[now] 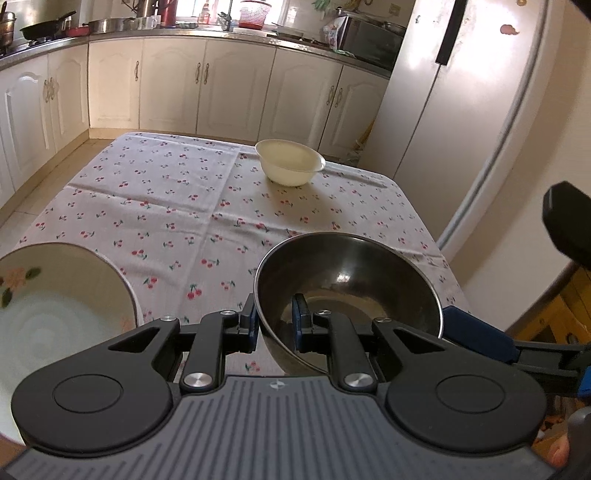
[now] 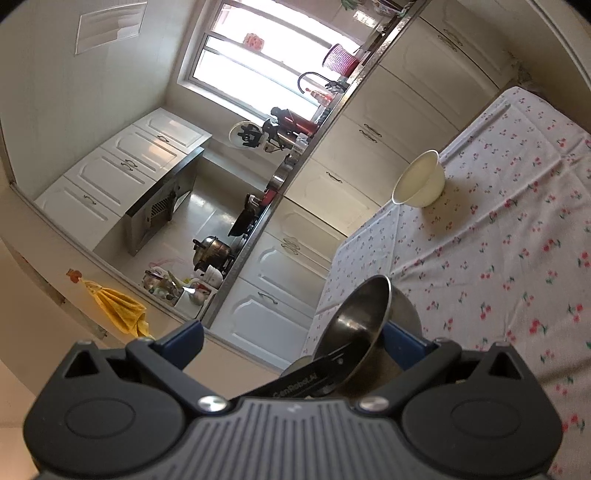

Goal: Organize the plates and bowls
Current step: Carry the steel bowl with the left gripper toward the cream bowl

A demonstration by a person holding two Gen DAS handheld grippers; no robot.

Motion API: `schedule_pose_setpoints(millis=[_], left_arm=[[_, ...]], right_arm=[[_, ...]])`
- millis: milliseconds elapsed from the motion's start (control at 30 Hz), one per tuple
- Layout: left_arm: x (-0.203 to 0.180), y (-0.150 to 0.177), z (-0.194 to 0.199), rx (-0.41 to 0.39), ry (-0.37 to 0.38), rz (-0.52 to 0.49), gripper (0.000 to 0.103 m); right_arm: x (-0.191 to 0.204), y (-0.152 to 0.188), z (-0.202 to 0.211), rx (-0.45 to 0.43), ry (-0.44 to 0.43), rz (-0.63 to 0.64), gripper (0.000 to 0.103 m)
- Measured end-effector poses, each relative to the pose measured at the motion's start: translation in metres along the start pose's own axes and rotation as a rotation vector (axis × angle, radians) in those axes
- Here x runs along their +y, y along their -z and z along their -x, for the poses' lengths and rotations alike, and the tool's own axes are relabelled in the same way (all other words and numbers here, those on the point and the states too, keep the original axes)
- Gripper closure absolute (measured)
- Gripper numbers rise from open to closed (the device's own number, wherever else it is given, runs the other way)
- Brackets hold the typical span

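My left gripper (image 1: 275, 325) is shut on the near rim of a steel bowl (image 1: 351, 280), one finger inside it and one outside, and holds it tilted above the cherry-print tablecloth (image 1: 177, 206). My right gripper (image 2: 291, 339) is open, its jaws wide apart on either side of the steel bowl's (image 2: 354, 325) rim without gripping it; one blue finger (image 1: 476, 332) shows beside the bowl in the left wrist view. A cream bowl (image 1: 290, 162) stands at the table's far side, and also shows in the right wrist view (image 2: 419, 182). A floral plate (image 1: 62, 310) lies at the near left.
Cream kitchen cabinets (image 1: 173, 77) and a cluttered counter (image 1: 155, 35) run behind the table. A tall fridge (image 1: 454, 103) stands to the right. Tiled floor (image 1: 44, 181) lies left of the table.
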State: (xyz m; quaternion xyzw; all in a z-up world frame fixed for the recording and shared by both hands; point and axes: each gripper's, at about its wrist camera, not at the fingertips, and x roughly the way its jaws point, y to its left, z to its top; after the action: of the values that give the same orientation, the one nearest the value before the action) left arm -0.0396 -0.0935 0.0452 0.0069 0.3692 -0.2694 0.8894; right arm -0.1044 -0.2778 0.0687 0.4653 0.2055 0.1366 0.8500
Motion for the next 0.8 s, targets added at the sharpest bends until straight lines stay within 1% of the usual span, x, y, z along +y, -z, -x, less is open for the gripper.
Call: schedule_pose_setpoints(millis=[333,533,800], left_arm=[[-0.006,0.023,0.017,0.020,0.021,-0.012,0.087],[-0.013,0.033,0.014,0.040,0.026,-0.021,0.087],[-0.012,0.043,0.011,0.067,0.019,-0.022,0.087]], right_arm=[[0.003,0.019,0.023,-0.020,0.009,-0.018,0.000],[-0.001,0.026,0.034,-0.033,0.023,-0.037,0.000],[-0.009,0.034,0.036,-0.019,0.033,-0.066,0.000]])
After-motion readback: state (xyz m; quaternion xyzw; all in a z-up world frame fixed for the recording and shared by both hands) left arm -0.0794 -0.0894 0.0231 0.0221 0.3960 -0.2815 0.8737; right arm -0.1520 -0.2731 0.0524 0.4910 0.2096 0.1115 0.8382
